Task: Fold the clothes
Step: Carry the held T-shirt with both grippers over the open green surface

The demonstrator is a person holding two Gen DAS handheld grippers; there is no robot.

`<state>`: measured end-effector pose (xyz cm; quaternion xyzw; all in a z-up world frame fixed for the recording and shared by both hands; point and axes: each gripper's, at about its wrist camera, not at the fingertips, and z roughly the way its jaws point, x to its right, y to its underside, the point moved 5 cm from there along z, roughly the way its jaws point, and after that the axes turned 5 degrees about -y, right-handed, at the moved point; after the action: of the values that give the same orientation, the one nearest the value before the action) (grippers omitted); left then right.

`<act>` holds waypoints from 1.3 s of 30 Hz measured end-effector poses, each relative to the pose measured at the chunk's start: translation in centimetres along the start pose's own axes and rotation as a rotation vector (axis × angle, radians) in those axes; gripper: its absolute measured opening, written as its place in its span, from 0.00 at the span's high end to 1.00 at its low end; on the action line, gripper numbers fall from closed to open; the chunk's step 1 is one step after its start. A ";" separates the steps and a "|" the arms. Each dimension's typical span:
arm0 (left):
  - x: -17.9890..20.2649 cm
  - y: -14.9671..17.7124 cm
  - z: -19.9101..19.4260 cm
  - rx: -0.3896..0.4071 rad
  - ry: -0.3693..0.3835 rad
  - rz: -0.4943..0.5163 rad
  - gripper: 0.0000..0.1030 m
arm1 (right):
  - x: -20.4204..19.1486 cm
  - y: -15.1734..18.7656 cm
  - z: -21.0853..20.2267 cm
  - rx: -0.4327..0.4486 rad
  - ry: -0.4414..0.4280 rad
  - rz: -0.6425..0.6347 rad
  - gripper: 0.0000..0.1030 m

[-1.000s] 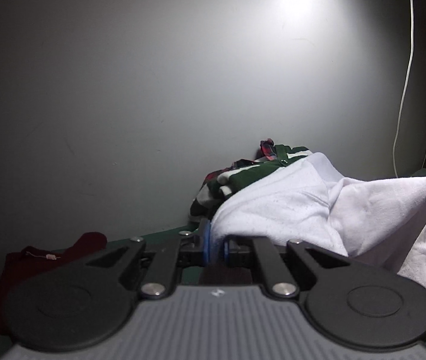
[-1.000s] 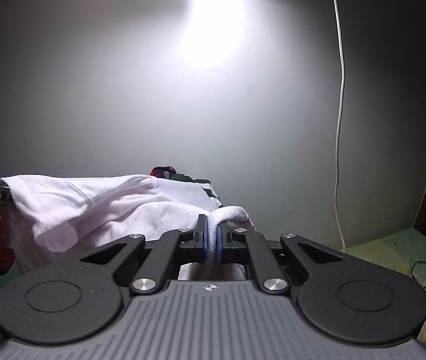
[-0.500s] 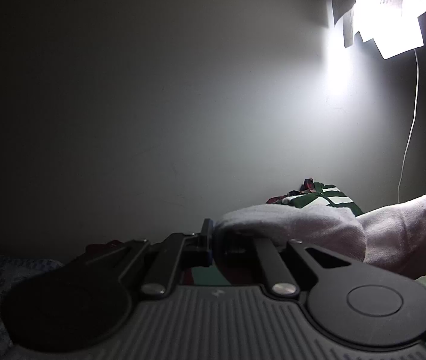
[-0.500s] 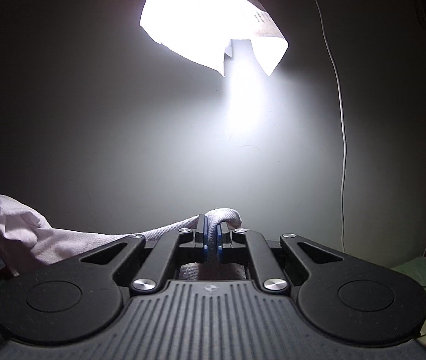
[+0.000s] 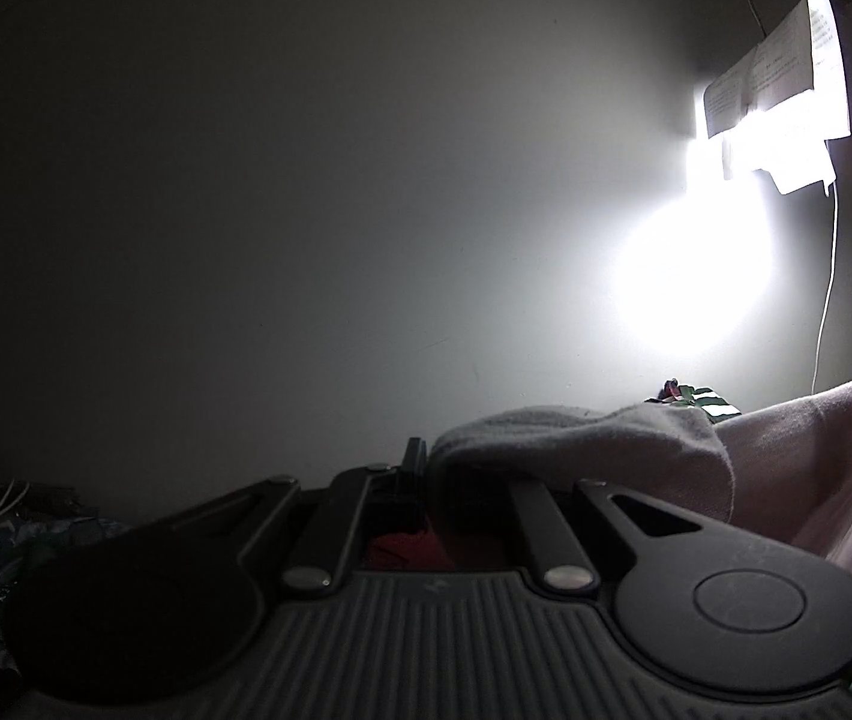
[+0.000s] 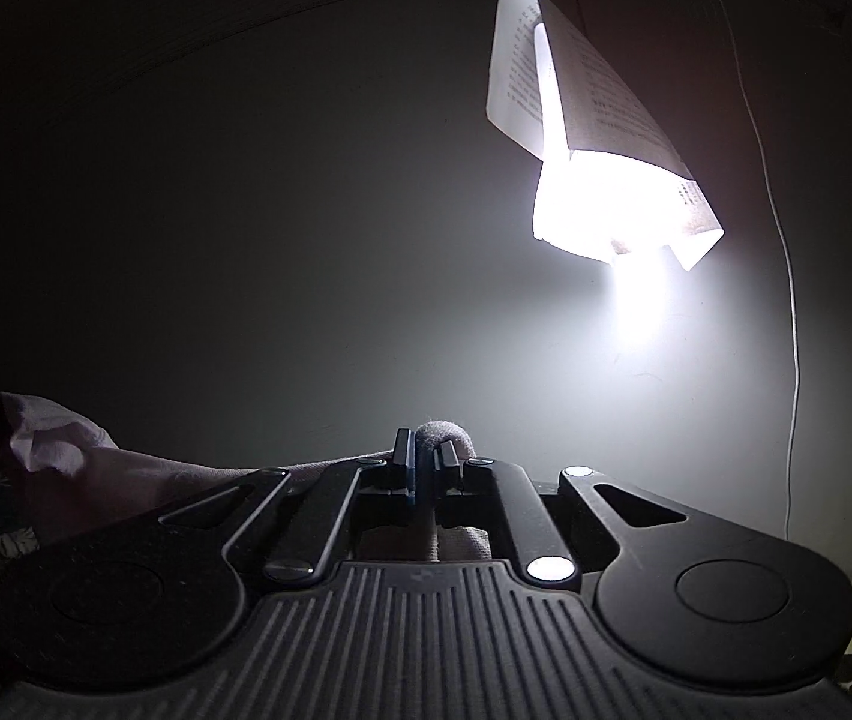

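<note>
Behind left tool (image 5: 426,468), garment (image 5: 606,444) half-hidden

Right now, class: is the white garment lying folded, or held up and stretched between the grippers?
Held up, unfolded: the left gripper and right gripper each pinch an edge of the white garment spanning between them.

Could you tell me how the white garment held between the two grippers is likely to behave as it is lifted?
The white garment is probably floppy: it sags in folds between the left gripper and the right gripper. It seems light, since thin pinches at two edges carry it. It looks soft rather than slippery, bunching over the fingers.
</note>
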<state>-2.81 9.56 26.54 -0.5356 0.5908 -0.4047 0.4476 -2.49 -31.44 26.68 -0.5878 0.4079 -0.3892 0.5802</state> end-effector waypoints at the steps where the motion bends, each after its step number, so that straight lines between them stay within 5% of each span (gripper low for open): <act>1: -0.7 -0.2 -1.0 0.001 -0.001 -0.003 0.94 | -0.4 -0.6 -0.7 0.011 -0.004 -0.004 0.96; 7: -2.6 -2.1 -4.1 0.069 -0.025 0.020 0.94 | -3.0 -2.3 -2.7 0.014 -0.034 -0.018 0.96; 12: -2.6 3.9 0.0 -0.124 -0.013 0.001 0.94 | -5.5 3.7 -0.6 -0.143 -0.012 -0.088 0.97; 15: -3.5 9.5 1.7 -0.261 -0.029 -0.032 0.94 | -4.4 6.9 -0.2 -0.224 -0.016 0.002 0.97; 18: -4.2 12.9 1.2 -0.315 0.011 -0.096 0.94 | -2.8 8.7 -1.0 -0.263 -0.031 0.110 0.98; 23: -4.0 12.8 0.3 -0.270 0.032 -0.113 0.94 | -0.1 8.2 -2.4 -0.218 -0.033 0.221 0.98; 26: -2.9 10.9 2.3 -0.254 0.031 -0.082 0.94 | 0.2 7.9 -1.1 -0.227 -0.007 0.177 0.98; 35: -1.4 7.3 14.1 -0.247 -0.064 -0.060 0.94 | 3.3 9.1 9.9 -0.243 0.089 0.136 0.98; 39: -1.4 8.5 20.3 -0.300 -0.087 -0.093 0.94 | 4.4 10.7 15.4 -0.251 0.142 0.135 0.98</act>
<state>14.47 11.78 13.05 -0.6401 0.5992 -0.3088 0.3687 13.11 -29.88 15.51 -0.5979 0.5318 -0.3359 0.4968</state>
